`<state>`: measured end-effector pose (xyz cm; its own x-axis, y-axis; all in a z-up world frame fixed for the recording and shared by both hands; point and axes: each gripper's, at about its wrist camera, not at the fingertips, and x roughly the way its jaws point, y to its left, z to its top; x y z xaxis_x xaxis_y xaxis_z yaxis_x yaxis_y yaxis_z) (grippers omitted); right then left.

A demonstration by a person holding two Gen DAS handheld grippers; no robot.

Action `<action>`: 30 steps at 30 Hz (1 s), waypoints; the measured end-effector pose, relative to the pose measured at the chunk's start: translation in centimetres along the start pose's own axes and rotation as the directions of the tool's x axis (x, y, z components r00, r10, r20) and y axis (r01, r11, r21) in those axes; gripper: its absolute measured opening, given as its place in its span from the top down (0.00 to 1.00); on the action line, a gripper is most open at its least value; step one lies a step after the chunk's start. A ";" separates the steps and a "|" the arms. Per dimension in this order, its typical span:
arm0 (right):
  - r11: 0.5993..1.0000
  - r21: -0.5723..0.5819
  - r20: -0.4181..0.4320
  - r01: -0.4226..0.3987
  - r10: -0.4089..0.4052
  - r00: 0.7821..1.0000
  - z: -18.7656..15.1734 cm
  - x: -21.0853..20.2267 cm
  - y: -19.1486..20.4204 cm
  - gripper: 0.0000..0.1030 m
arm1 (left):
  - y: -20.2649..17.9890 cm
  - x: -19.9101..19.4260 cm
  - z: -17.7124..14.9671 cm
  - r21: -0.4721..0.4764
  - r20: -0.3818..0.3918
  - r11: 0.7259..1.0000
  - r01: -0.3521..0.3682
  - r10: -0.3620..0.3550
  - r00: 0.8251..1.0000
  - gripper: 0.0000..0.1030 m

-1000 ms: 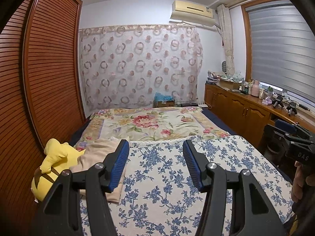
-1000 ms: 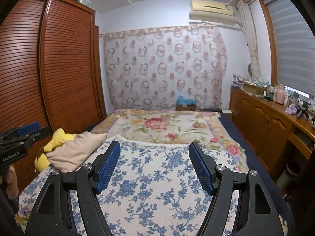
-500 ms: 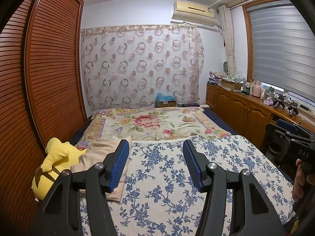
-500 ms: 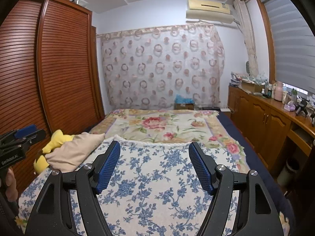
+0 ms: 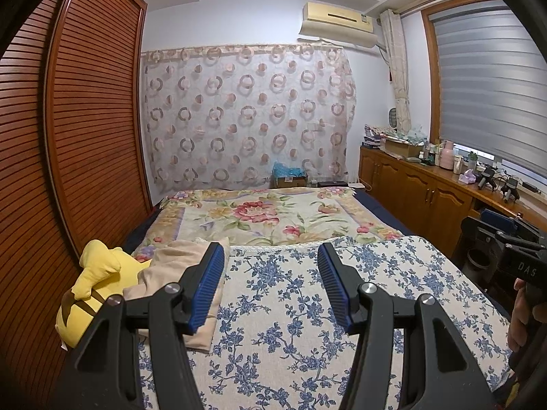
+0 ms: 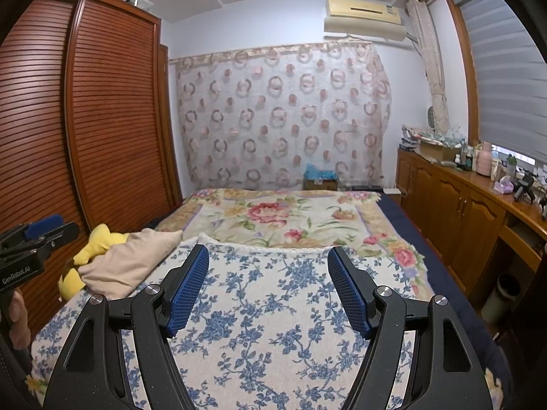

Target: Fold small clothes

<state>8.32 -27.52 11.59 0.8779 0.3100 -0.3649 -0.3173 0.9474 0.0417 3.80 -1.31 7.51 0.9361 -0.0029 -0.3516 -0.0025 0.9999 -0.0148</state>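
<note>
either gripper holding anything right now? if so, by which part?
Nothing is held. The left gripper and right gripper both stand open over the blue floral cloth; the beige garment lies untouched.

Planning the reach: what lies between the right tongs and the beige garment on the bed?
Only bare blue-flowered bedspread, seen in the right wrist view. The right tongs stand open and empty; the beige garment lies off to the left, against the yellow plush toy.
</note>
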 end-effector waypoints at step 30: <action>1.000 -0.002 0.001 -0.002 0.002 1.000 0.0 0.1 0.1 0.28 | -0.2 -0.2 0.0 0.001 0.006 1.000 -0.005 0.005 1.000 0.45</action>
<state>8.36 -27.38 11.58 0.8775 0.3119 -0.3643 -0.3197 0.9467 0.0402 3.60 -1.56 7.62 0.9383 0.0026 -0.3459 -0.0072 0.9999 -0.0120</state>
